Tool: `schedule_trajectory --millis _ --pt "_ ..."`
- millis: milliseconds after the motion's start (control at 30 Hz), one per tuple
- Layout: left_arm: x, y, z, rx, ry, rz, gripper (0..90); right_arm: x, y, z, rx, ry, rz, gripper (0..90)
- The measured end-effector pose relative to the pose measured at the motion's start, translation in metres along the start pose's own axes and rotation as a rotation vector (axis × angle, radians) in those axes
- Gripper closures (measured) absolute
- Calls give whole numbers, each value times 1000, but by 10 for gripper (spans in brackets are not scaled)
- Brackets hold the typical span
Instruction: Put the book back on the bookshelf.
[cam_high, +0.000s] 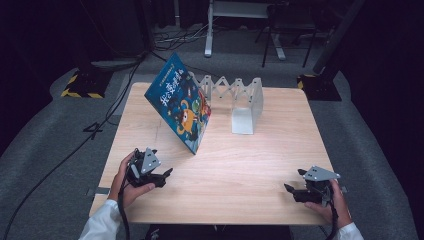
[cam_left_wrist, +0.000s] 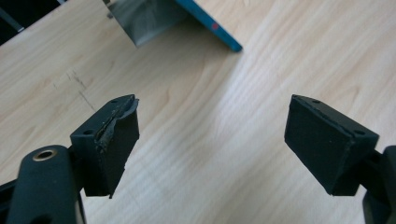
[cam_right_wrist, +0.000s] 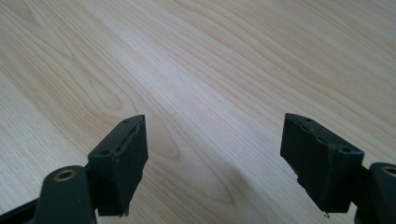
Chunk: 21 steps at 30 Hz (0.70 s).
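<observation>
A pale wooden tabletop (cam_high: 235, 165) carries the scene, seen from above. At about 11 o'clock from its centre a blue children's picture book (cam_high: 180, 102) stands tilted, its lower edge on the wood and its upper part leaning back against a white expanding book rack (cam_high: 240, 100) that stretches from 12 toward 1 o'clock. The book's bottom corner (cam_left_wrist: 224, 39) and one rack panel (cam_left_wrist: 144, 16) show at the top of the left gripper view. At 8 o'clock, near the front edge, the person's left hand (cam_high: 125, 182) holds the left tongs (cam_high: 167, 174), pointing toward the centre and well apart from the book. At 4 o'clock the right hand (cam_high: 332, 202) holds the right tongs (cam_high: 290, 190), pointing toward 9 o'clock. Both pairs of tongs stand wide, with bare wood between the black pads (cam_left_wrist: 114, 144) and nothing gripped.
</observation>
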<state>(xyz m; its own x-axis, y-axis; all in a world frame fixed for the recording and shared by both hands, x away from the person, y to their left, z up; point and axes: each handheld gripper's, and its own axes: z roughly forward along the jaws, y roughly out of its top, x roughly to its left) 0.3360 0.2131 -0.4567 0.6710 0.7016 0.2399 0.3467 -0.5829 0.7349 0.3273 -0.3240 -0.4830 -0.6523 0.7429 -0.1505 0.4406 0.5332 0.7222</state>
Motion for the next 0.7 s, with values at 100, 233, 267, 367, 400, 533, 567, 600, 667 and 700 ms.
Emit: schedule_trajectory --millis 100,233,267,367,400,533,567,600,667,700 --pt "0 -10 -4 27 -4 5 184 -3 -7 -2 11 -11 18 239" --pt "0 -23 -10 49 -13 -3 179 -7 -16 -6 14 -29 41 235" --pt "0 -28 -13 56 -18 -4 178 -9 -19 -7 15 -33 49 235" --pt "0 -36 -16 61 -19 -23 172 -13 -26 -9 17 -42 73 233" --pt "-1 -39 -17 60 -19 -32 171 -14 -28 -9 18 -41 86 232" --pt "1 -50 -19 67 -25 -63 170 -19 -34 -11 21 -25 111 252" --pt "1 -54 -19 71 -25 -87 171 -19 -35 -11 16 -30 121 249" --pt "1 -54 -19 71 -25 -87 170 -19 -35 -11 16 -30 121 249" --pt "0 -60 -18 78 -32 -97 170 -22 -38 -10 8 -28 139 234" --pt "1 -67 -17 96 -33 -110 170 -24 -40 -9 -1 -22 159 232"
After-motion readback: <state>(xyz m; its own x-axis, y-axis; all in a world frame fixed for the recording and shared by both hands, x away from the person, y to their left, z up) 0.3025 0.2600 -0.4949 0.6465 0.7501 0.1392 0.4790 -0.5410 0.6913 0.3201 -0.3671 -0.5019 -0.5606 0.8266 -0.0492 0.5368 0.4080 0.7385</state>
